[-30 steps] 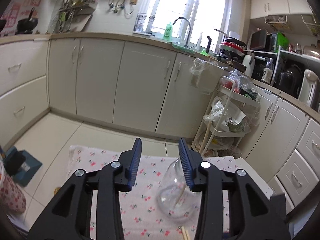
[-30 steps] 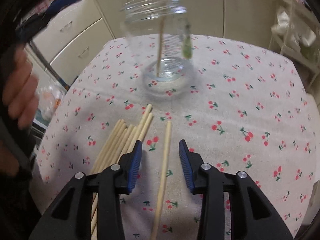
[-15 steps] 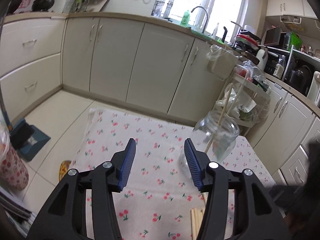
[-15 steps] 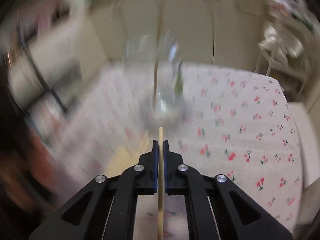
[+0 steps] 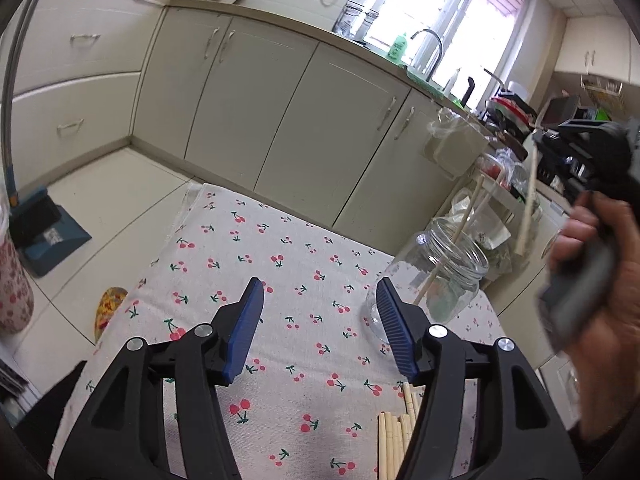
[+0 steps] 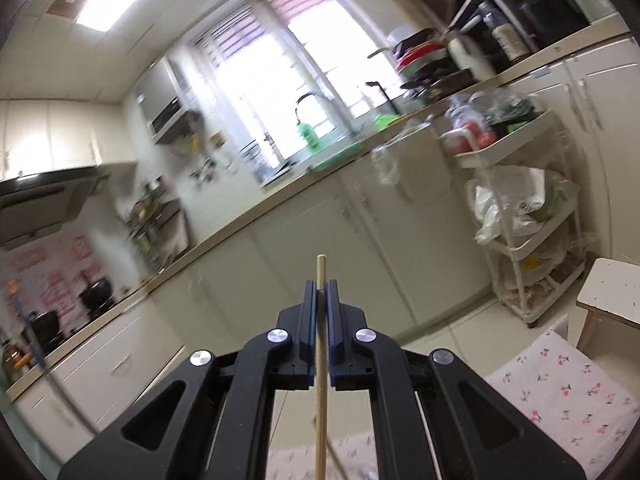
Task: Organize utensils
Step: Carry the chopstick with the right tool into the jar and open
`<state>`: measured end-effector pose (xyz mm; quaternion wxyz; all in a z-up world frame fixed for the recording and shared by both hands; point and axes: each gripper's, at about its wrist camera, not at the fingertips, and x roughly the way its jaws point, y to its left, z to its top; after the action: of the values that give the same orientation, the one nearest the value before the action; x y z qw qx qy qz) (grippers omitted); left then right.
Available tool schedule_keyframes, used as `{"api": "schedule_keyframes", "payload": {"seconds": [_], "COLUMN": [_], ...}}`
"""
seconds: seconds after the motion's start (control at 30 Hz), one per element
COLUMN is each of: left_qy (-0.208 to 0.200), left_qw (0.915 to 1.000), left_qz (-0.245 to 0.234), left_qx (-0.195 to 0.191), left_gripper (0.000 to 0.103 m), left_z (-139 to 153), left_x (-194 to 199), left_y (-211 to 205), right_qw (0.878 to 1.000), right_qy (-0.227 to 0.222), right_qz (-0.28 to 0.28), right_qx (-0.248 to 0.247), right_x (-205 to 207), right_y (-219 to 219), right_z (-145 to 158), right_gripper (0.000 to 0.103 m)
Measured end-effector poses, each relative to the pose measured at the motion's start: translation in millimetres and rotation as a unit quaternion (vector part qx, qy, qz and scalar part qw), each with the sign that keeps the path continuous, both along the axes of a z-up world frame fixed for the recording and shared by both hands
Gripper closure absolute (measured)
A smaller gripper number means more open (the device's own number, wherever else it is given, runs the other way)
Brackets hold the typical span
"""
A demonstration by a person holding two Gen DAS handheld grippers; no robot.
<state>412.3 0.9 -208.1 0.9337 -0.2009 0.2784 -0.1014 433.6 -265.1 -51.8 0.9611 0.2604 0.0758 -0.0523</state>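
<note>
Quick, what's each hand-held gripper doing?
Left hand-held gripper: open, holding nothing.
Right hand-held gripper: closed on a thin pale wooden chopstick.

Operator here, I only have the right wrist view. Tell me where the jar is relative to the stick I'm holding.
Observer: In the left wrist view the glass jar stands upright on the cherry tablecloth, and your chopstick hangs above and to the right of its mouth, not yet over it.
Operator: Report what's already in the jar.
Observer: One chopstick in the jar leans against its rim.
Operator: Give me the left gripper's state.
Observer: The left gripper is open and holds nothing, near the jar's base.
Operator: Say what's left to pick.
Observer: A bundle of chopsticks lies flat on the cloth.
</note>
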Motion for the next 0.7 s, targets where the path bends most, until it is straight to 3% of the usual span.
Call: {"api": "schedule_keyframes", "payload": {"seconds": [0.2,0.6,0.67,0.7], "left_qy": [0.004,0.015,0.019,0.024], "left_qw": [0.9999,0.9999,0.9998,0.9997], "left_qz": [-0.001,-0.006,-0.008,-0.009], "left_qx": [-0.014,-0.004,0.0,0.002], "left_gripper": [0.045,0.042,0.041,0.041], "left_z": [-5,-4,-1,0], "left_x": [3,4,2,1], "left_y": [2,-3,-5,-6], "right_qw": [0.998,0.99,0.985,0.983], "right_qy": [0.002,0.056,0.076,0.085], "right_qz": [0.001,0.071,0.094,0.105], "right_qx": [-0.062,-0.111,-0.126,-0.127], "right_x": [6,-25,-30,-34], "right_y": [28,43,46,45], "right_z": [-13,-45,-49,-50], "right_gripper": [0.097,0.097,0.09,0.074]}}
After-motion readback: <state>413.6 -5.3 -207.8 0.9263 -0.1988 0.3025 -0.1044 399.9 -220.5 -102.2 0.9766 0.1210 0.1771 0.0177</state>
